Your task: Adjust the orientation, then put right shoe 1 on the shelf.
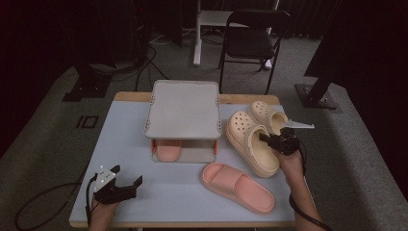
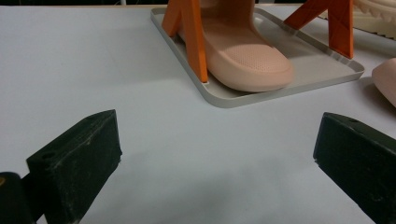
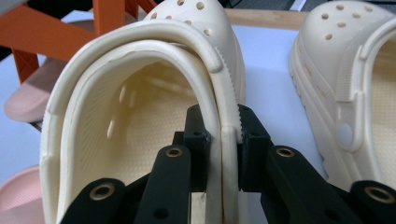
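Note:
Two cream clogs stand at the table's right. My right gripper (image 1: 268, 139) (image 3: 223, 126) is shut on the nearer cream clog (image 1: 249, 144) (image 3: 130, 116): one jaw is inside the shoe and the other outside, pinching its side wall near the heel. The second cream clog (image 1: 265, 114) (image 3: 345, 70) stands just behind it to the right. One pink slide (image 1: 238, 186) (image 2: 387, 79) lies on the table in front of the clogs. Another pink slide (image 1: 168, 150) (image 2: 247, 56) rests on the lower tray of the rack. My left gripper (image 1: 129, 175) (image 2: 215, 154) is open over bare table at the front left.
A grey two-level rack (image 1: 183, 108) with orange legs (image 2: 191, 32) stands mid-table, its lower tray (image 2: 322, 72) facing me. The light blue tabletop (image 1: 125, 139) lies bare left of the rack. A black folding chair (image 1: 252, 41) stands on the carpet beyond the table.

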Available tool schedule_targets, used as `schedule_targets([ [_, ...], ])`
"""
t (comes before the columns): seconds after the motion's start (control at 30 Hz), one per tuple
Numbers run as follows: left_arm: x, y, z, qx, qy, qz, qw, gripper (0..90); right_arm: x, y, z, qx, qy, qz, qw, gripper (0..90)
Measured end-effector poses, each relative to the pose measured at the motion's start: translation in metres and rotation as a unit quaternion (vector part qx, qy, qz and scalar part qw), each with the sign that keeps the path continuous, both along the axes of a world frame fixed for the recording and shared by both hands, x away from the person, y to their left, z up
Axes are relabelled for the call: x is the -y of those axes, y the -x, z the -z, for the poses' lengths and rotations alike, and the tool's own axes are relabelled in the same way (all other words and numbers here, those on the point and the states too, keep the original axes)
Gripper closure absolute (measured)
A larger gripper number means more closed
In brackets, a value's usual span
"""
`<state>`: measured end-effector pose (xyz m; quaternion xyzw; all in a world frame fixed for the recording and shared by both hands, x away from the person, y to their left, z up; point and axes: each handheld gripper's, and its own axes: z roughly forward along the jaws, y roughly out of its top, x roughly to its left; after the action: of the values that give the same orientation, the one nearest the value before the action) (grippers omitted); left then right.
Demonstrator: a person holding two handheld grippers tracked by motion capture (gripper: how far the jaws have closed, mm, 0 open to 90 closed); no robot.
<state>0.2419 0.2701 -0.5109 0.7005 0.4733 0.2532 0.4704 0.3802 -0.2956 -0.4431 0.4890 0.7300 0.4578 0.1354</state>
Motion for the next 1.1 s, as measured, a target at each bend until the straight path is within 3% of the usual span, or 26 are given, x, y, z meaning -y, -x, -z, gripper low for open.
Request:
schedule_targets([
  [0.63, 0.000, -0.001, 0.002, 0.001, 0.005, 0.005, 1.0000, 0.9, 0.006, -0.001, -0.061, 0.024, -0.003, 0.036, 0.9990, 77.4],
  [1.1, 0.000, 0.001, 0.000, 0.006, -0.002, 0.002, 1.0000, 0.9, -0.011, -0.008, -0.103, 0.038, -0.006, 0.040, 0.9984, 77.4],
])
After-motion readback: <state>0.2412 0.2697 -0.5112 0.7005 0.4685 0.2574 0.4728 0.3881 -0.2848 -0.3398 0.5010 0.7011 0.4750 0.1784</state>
